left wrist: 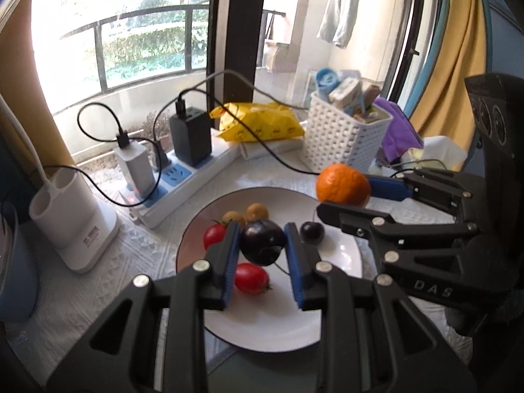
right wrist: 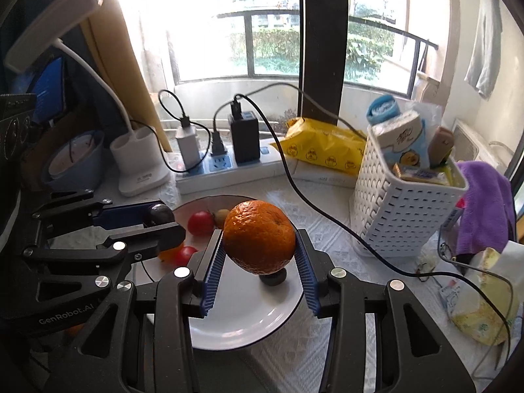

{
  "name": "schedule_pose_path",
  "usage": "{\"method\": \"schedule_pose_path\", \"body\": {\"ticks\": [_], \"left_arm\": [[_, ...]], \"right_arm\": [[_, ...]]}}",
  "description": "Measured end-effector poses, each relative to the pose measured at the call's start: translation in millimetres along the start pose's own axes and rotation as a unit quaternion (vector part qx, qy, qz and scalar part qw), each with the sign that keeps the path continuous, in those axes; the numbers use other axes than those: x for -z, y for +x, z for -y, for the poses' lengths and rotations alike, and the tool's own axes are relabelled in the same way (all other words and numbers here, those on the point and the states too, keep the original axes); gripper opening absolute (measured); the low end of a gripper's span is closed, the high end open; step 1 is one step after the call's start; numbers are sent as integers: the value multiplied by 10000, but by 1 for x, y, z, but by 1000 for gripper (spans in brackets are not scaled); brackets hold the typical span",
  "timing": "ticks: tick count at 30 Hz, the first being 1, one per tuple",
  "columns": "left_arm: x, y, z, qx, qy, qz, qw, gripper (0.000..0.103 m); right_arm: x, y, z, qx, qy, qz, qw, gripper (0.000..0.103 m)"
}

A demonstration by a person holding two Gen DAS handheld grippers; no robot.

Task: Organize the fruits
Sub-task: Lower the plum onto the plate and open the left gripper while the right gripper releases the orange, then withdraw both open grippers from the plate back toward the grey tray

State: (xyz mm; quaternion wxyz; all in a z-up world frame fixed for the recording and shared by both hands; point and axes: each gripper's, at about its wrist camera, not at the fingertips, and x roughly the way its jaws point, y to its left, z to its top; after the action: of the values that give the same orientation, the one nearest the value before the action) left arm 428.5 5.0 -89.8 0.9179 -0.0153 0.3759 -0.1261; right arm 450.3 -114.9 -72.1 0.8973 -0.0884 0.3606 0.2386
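The left gripper (left wrist: 262, 245) is clamping a dark purple, glossy round plum (left wrist: 263, 241) between its blue ribbed pads, its fingers drawn in as narrow as the fruit allows. The right gripper (right wrist: 260, 245) is gripping a dimpled orange tangerine (right wrist: 259, 236) the same way, its fingers standing wider because that fruit is bigger. Both fruits are hanging clear of the round white ceramic plate (left wrist: 340, 255), which is lying just below and ahead of both pairs of fingertips.

Some sorting looks to be finished already. On the plate, one small red cherry tomato (left wrist: 214, 235) is sitting just outside the left gripper's left finger, and a second one (left wrist: 251, 278) is lying beneath that gripper, between its fingers. Two small tan round fruits (left wrist: 257, 212) are resting beyond the fingertips, and a small dark cherry-like fruit (left wrist: 312, 233) is sitting just outside the right finger of the left gripper.

What seems to be remaining is setting down the plum and the tangerine. Free space on the plate is showing on its near side, under the right gripper's fingers. I cannot tell whether more fruit is waiting elsewhere on the white patterned tablecloth (right wrist: 327, 229).
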Motion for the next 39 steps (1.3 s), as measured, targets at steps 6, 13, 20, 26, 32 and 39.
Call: {"method": "schedule_pose_path", "body": {"ticks": [6,13,20,26,32,39], "left_arm": [[0,25,-4,6,83,-198,9998,28],[3,46,-11,9,-5,-377,9993,28],[4,58,-11,4,13,-507,9987,29],[5,57,-13,-49,-50,-498,9987,29],[4,49,-16,-136,-75,-514,9986,33],[3,29,-22,-322,-85,-420,9986,35]], "right_arm": [[0,25,8,-6,71,-148,9999,45],[7,49,17,-22,210,-345,9992,45],[9,57,19,-101,241,-319,9991,45],[9,58,20,-176,256,-348,9989,45],[7,57,16,-109,199,-398,9989,45],[7,55,10,-65,71,-392,9992,54]]}}
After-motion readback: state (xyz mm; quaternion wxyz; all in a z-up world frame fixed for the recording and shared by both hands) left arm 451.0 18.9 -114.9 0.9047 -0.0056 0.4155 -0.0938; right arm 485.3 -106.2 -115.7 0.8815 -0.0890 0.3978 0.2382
